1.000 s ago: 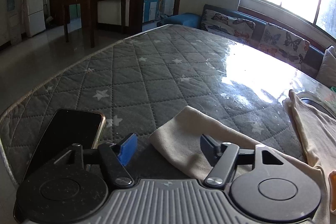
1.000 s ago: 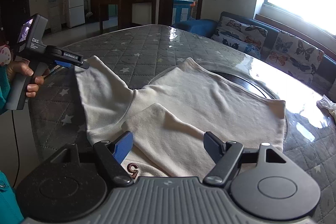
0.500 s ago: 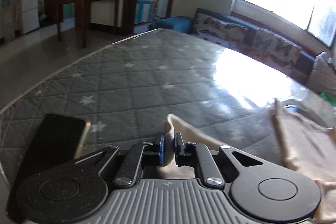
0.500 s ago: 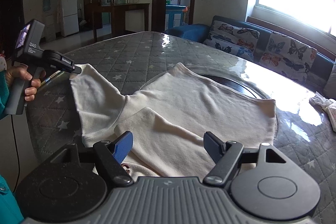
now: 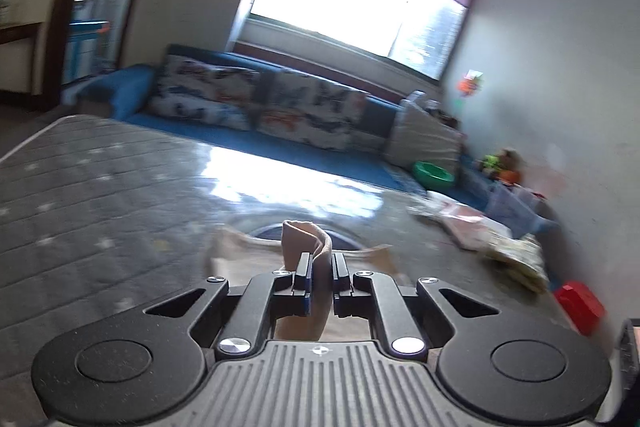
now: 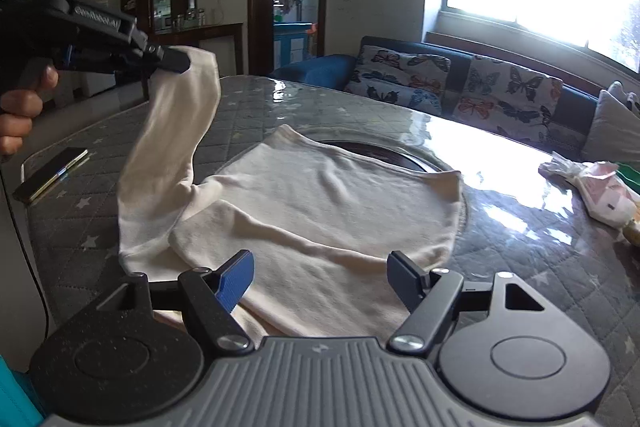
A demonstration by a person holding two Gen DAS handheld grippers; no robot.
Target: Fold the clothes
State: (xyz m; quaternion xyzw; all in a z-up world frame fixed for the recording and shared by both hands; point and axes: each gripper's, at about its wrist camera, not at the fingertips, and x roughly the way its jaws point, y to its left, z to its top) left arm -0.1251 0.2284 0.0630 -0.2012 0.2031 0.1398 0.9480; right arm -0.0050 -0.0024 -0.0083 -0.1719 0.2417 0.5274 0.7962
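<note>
A cream long-sleeved top [image 6: 332, 195] lies spread on the grey quilted table [image 6: 80, 227]. My left gripper [image 5: 320, 269] is shut on the cuff of its left sleeve [image 5: 306, 239], a fold of cloth pinched between the pads. In the right wrist view that gripper [image 6: 176, 61] hangs well above the table at upper left, and the sleeve [image 6: 176, 143] drapes down from it to the shoulder. The other sleeve [image 6: 256, 231] lies folded across the body. My right gripper [image 6: 320, 279] hovers open over the near hem, nothing between its fingers.
A dark phone [image 6: 50, 174] lies near the table's left edge. Crumpled bags and packets [image 6: 592, 187] sit at the right side of the table. A sofa with butterfly cushions [image 6: 460, 83] runs behind the table under the window.
My left gripper closed on the sleeve cuff, then rose and swung right, lifting the sleeve off the table. The right gripper drifted slightly and stayed open.
</note>
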